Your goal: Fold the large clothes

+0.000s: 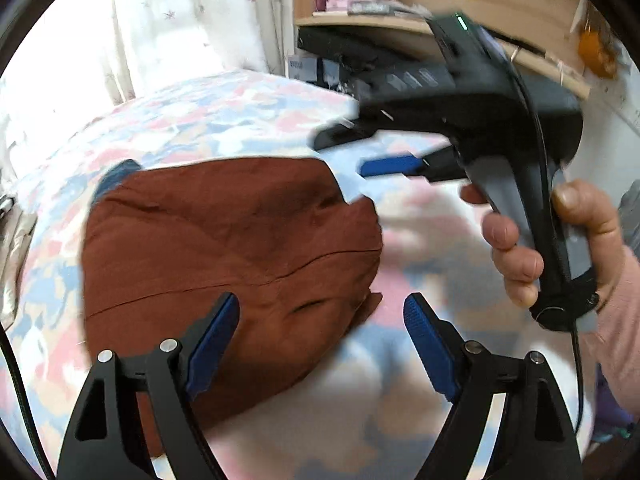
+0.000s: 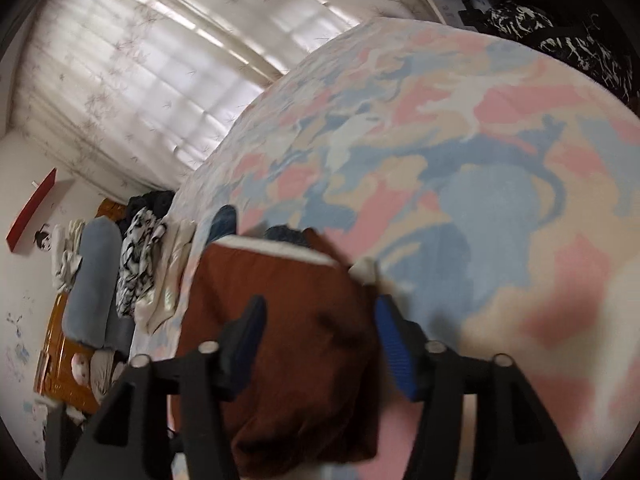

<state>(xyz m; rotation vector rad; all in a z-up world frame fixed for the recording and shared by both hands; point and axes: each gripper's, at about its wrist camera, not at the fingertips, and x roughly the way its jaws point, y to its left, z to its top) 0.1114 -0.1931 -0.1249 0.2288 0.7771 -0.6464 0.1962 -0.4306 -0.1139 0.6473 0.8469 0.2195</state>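
The left gripper [image 1: 320, 344] with black arms and blue pads was spread wide and held nothing. It hung above the near right edge of the rust-brown folded cloth garment [image 1: 224, 248]. One blue pad was over the brown cloth and the other was over the bed cover.

The right gripper [image 2: 318, 344] was spread wide too, with nothing between its pads. It hung over the same brown garment, seen from its own camera. In the left camera, the person's right hand [image 1: 560, 248] held the black handle, up and to the right of the garment, and the picture there was blurry.

The garment lay flat in a neat bundle on the bed with the pink, blue and cream patchy cover [image 2: 480, 168]. A small dark blue cloth [image 1: 116, 176] peeked out past its far edge.

Farther off hung the white see-through curtain [image 2: 152, 72]. Rolled clothes and bedding [image 2: 96, 280] were piled along one side of the bed.
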